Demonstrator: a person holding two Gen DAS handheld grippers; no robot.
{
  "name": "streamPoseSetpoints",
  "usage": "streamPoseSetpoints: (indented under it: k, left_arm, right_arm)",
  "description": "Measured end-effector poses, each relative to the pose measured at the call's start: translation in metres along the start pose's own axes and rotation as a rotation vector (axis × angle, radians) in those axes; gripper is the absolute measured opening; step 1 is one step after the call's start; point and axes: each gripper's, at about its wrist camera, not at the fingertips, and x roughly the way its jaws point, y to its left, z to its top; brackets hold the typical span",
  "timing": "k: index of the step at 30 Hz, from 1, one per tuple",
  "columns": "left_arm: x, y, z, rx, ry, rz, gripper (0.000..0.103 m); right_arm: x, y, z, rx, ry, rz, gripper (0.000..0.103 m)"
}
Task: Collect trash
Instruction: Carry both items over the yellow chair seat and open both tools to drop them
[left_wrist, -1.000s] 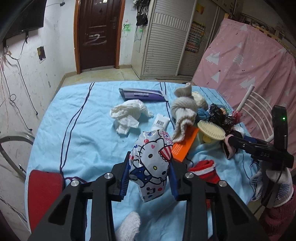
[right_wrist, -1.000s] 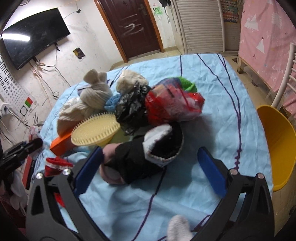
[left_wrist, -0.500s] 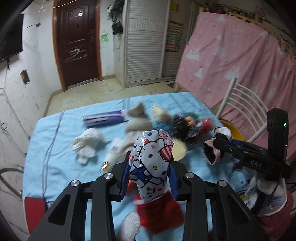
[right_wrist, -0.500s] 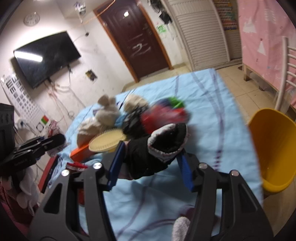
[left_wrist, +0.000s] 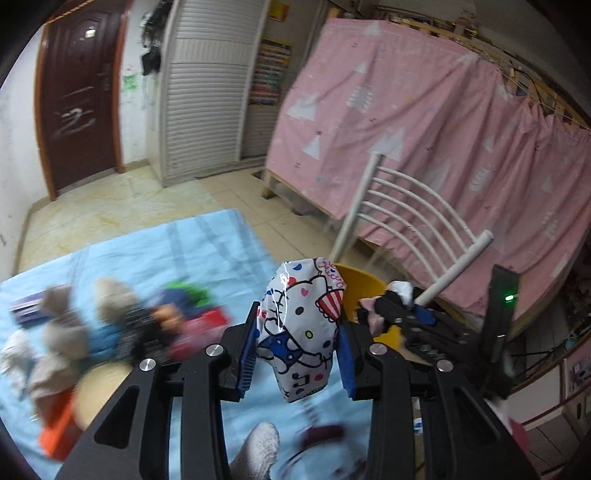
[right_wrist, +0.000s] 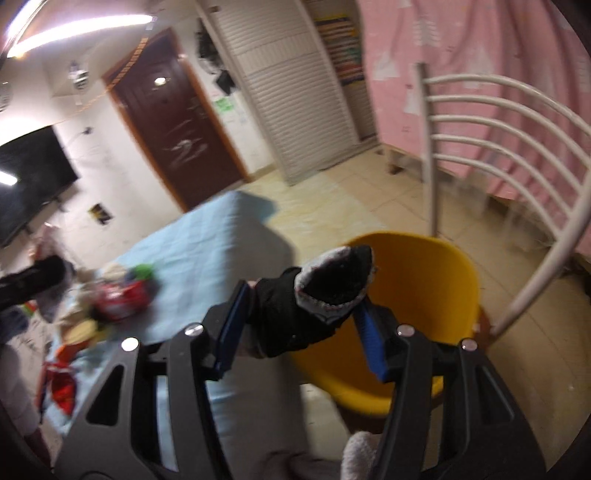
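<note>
My left gripper (left_wrist: 297, 350) is shut on a white cartoon-cat printed wrapper (left_wrist: 301, 332) and holds it in the air above the blue-covered table's right side. My right gripper (right_wrist: 301, 325) is shut on a black sock (right_wrist: 314, 299) with a grey-white cuff, held over the near rim of the yellow bin (right_wrist: 417, 295). The right gripper with the sock also shows in the left wrist view (left_wrist: 391, 310), in front of the yellow bin (left_wrist: 358, 284).
A white metal chair (right_wrist: 498, 155) stands behind the bin, before a pink curtain (left_wrist: 424, 129). A pile of socks, bags and a brush (left_wrist: 110, 328) lies on the blue cloth (right_wrist: 207, 254). An orange box (left_wrist: 59, 432) lies at the left.
Both grippers swung right, away from the pile. The right gripper closed on the black sock, lifted it and carried it over the yellow bin. The left kept hold of the wrapper.
</note>
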Motion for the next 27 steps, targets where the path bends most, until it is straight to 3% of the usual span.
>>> streamPoseSetpoints:
  k: [3, 8, 10, 11, 16, 18, 21, 27]
  left_arm:
    - [0.033, -0.026, 0.008, 0.02, 0.031, 0.001, 0.027]
    - [0.078, -0.051, 0.018, 0.042, 0.076, 0.034, 0.027]
    - [0.095, -0.057, 0.02, 0.054, 0.094, 0.051, 0.027]
    - [0.1, -0.06, 0.021, 0.059, 0.101, 0.054, 0.027]
    - [0.129, -0.079, 0.024, 0.08, 0.134, 0.051, 0.028]
    - [0.139, -0.086, 0.024, 0.079, 0.149, 0.039, 0.034]
    - [0.15, -0.095, 0.024, 0.086, 0.167, 0.038, 0.058]
    - [0.142, -0.096, 0.02, 0.078, 0.154, 0.027, 0.065]
  right_arm:
    - [0.011, -0.017, 0.001, -0.008, 0.005, -0.048, 0.056]
    - [0.03, -0.044, 0.0, 0.011, 0.007, -0.049, 0.057]
    - [0.036, -0.047, -0.002, 0.012, 0.01, -0.049, 0.063]
    - [0.038, -0.05, -0.003, 0.013, 0.011, -0.05, 0.07]
    - [0.029, -0.067, -0.009, 0.046, 0.001, -0.09, 0.072]
    - [0.023, -0.073, -0.01, 0.049, -0.004, -0.117, 0.072]
    - [0.014, -0.079, -0.013, 0.042, -0.009, -0.154, 0.074]
    - [0.0, -0.079, -0.017, 0.036, -0.01, -0.177, 0.076]
